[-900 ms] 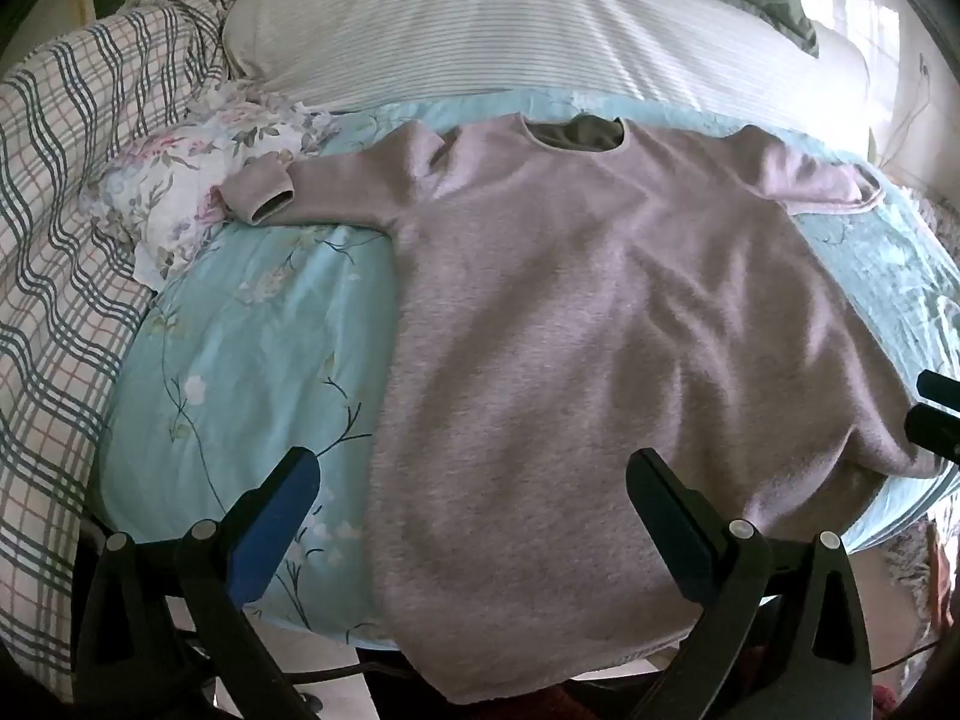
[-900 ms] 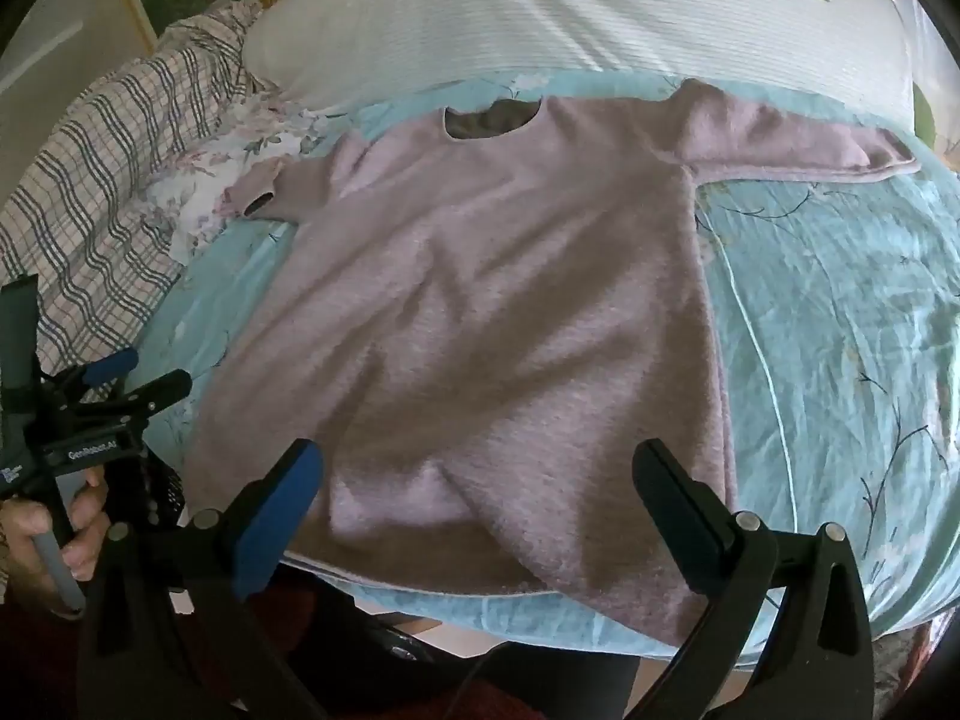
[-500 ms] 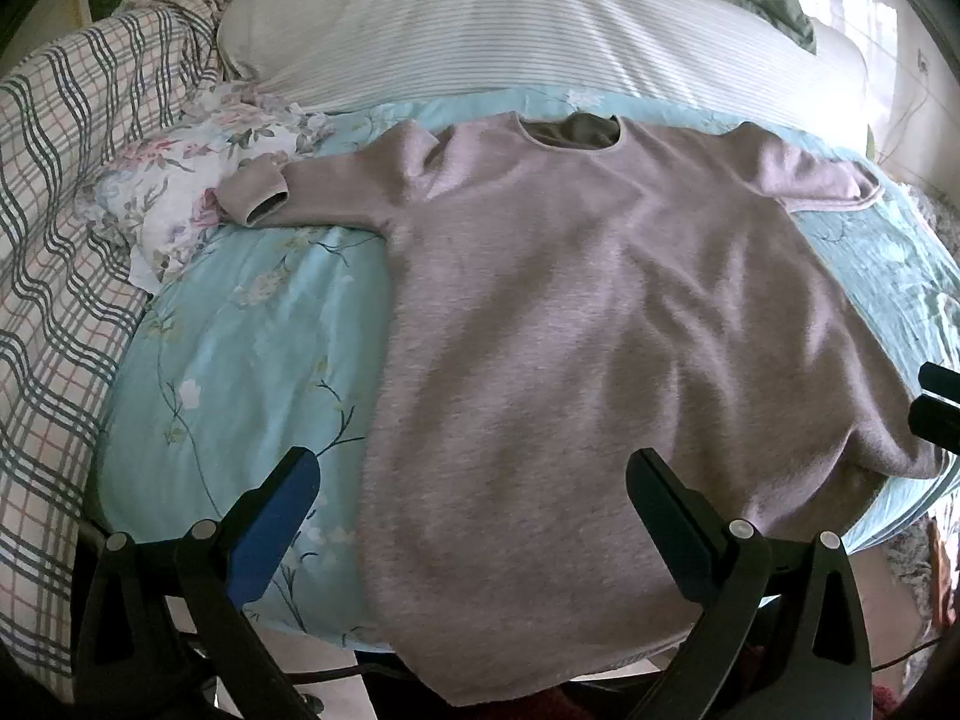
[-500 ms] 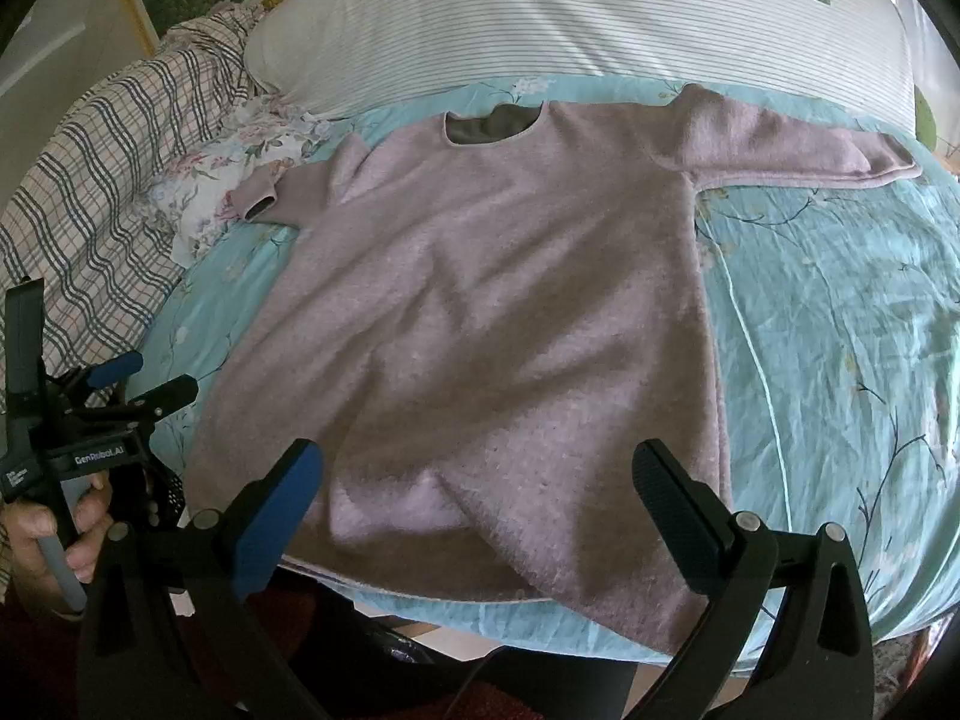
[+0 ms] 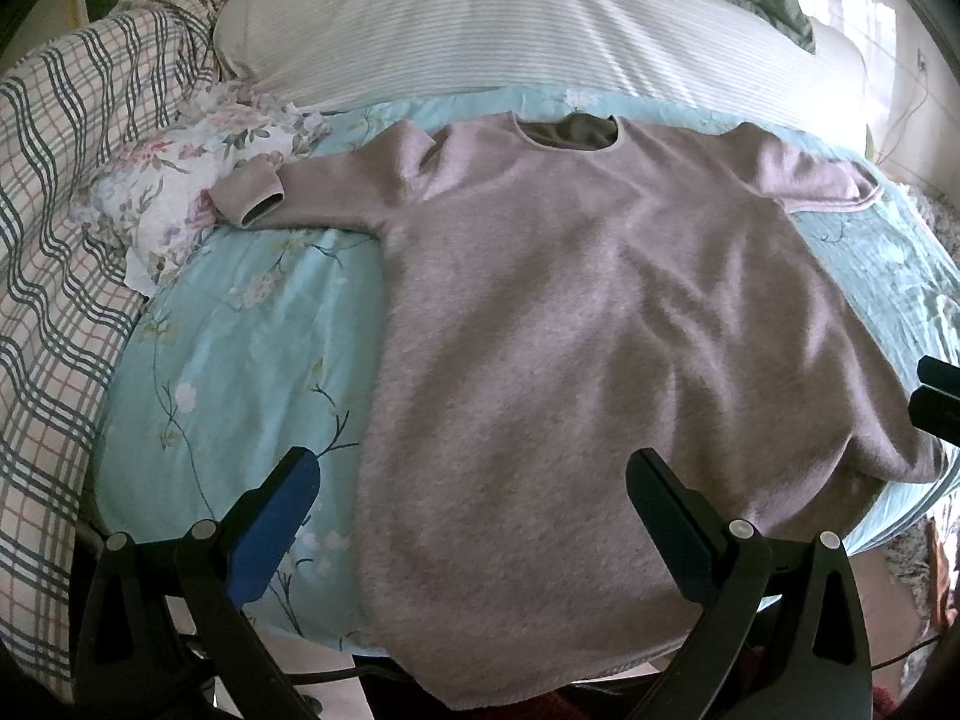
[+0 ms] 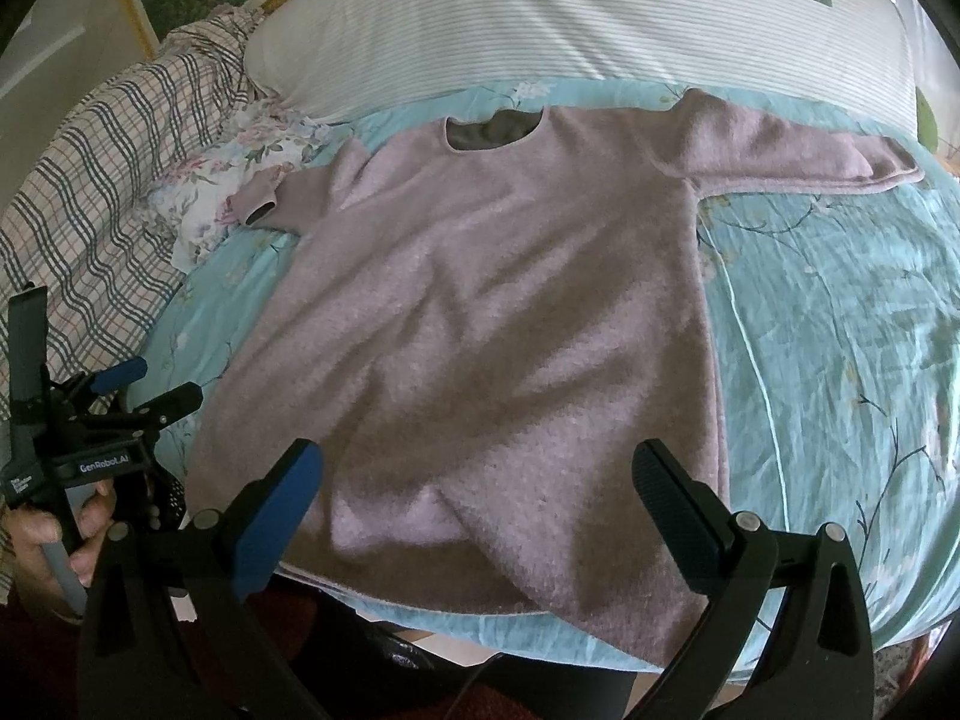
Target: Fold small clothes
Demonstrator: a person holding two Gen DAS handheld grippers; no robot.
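Note:
A fuzzy pale pink sweater [image 5: 570, 324] lies spread flat on the light blue floral bedspread [image 5: 240, 348], neck away from me, both sleeves out to the sides. It also shows in the right wrist view [image 6: 510, 330]. Its hem hangs over the near bed edge. My left gripper [image 5: 474, 516] is open and empty, just above the hem's left part. My right gripper [image 6: 480, 510] is open and empty above the hem's right part. The left gripper also shows in the right wrist view [image 6: 144, 387], held in a hand at the far left.
A striped white pillow [image 5: 510, 24] lies behind the sweater. A plaid blanket [image 5: 54, 240] and a floral cloth [image 5: 174, 180] lie at the left, under the left cuff. Bare bedspread [image 6: 840, 330] lies to the right of the sweater.
Both grippers have drawn slightly back from the sweater and stay open. The sweater has not moved.

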